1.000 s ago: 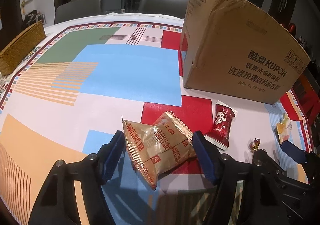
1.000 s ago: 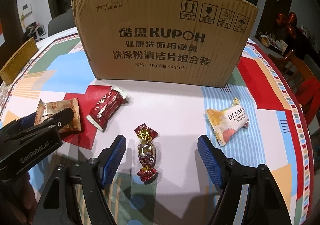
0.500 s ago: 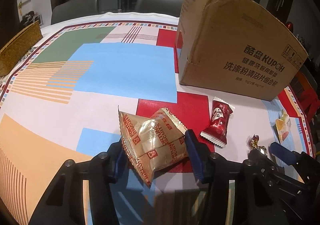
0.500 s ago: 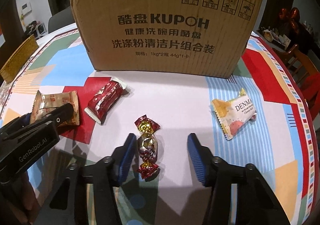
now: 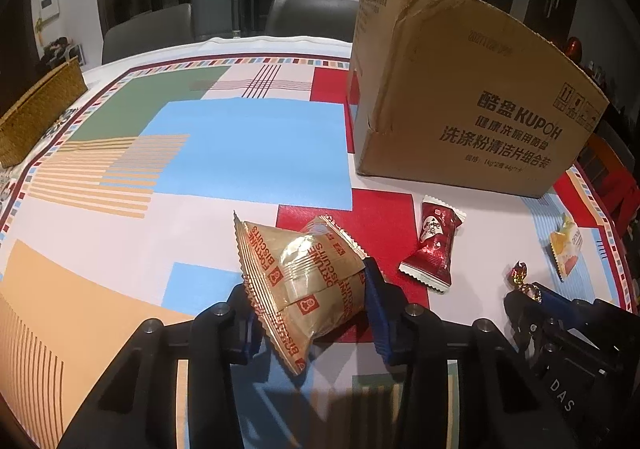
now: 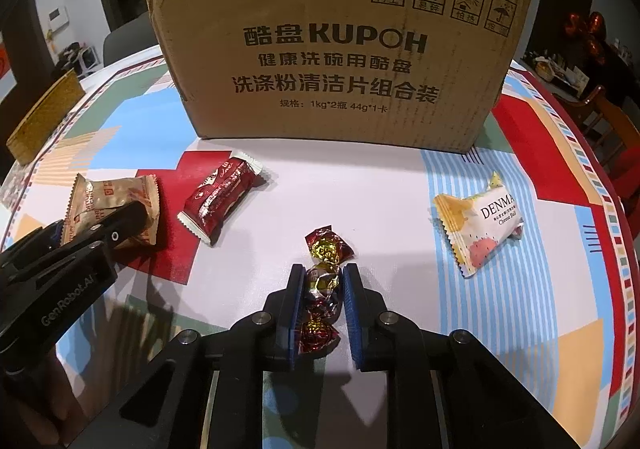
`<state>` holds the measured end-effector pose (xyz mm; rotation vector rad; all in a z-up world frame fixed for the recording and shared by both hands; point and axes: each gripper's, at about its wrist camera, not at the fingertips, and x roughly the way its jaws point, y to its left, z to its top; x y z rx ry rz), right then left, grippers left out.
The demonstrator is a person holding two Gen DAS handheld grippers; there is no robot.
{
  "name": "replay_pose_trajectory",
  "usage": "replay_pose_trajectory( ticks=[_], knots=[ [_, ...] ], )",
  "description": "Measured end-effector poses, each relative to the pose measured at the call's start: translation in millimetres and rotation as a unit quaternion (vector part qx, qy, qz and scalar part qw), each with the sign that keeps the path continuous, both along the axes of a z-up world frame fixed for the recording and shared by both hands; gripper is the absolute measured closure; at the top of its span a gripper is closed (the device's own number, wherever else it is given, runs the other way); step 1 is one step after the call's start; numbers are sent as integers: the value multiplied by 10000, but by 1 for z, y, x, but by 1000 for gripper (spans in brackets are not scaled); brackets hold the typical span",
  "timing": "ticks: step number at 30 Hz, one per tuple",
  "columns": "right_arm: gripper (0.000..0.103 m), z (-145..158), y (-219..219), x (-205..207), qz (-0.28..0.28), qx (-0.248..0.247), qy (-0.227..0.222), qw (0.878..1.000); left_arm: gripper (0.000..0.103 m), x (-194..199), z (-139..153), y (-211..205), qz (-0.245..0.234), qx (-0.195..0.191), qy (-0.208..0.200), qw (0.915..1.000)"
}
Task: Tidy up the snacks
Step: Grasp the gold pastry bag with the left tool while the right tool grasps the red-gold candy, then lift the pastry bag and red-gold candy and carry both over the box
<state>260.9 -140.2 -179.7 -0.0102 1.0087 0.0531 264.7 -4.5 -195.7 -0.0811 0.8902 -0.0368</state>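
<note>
My left gripper (image 5: 306,289) is shut on a gold biscuit packet (image 5: 304,281), squeezed between its blue pads on the tablecloth. It also shows in the right wrist view (image 6: 116,205) at the left. My right gripper (image 6: 323,281) is shut on a red-and-gold foil candy (image 6: 326,273) on the table. A red snack packet (image 6: 222,197) lies between the two grippers. A white and yellow cheese ball packet (image 6: 480,221) lies to the right. A tall open cardboard box (image 6: 336,49) stands behind all the snacks.
A woven basket (image 5: 40,109) sits at the table's far left edge. Dark chairs (image 5: 308,13) stand behind the table. The patterned tablecloth (image 5: 240,145) stretches left of the box. Wooden chairs (image 6: 608,129) stand off the right edge.
Both grippers have closed: the left onto the biscuit packet, the right onto the foil candy. Both were open around these a second ago.
</note>
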Motion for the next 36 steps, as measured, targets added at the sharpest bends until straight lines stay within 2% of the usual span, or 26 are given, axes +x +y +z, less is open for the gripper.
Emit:
replay_pose_trajectory(
  ticks=[36],
  knots=[
    [83,47,-17,-4,-134,98,-475,9987,61,-15,57,-8,-31,194,-453,9988]
  ],
)
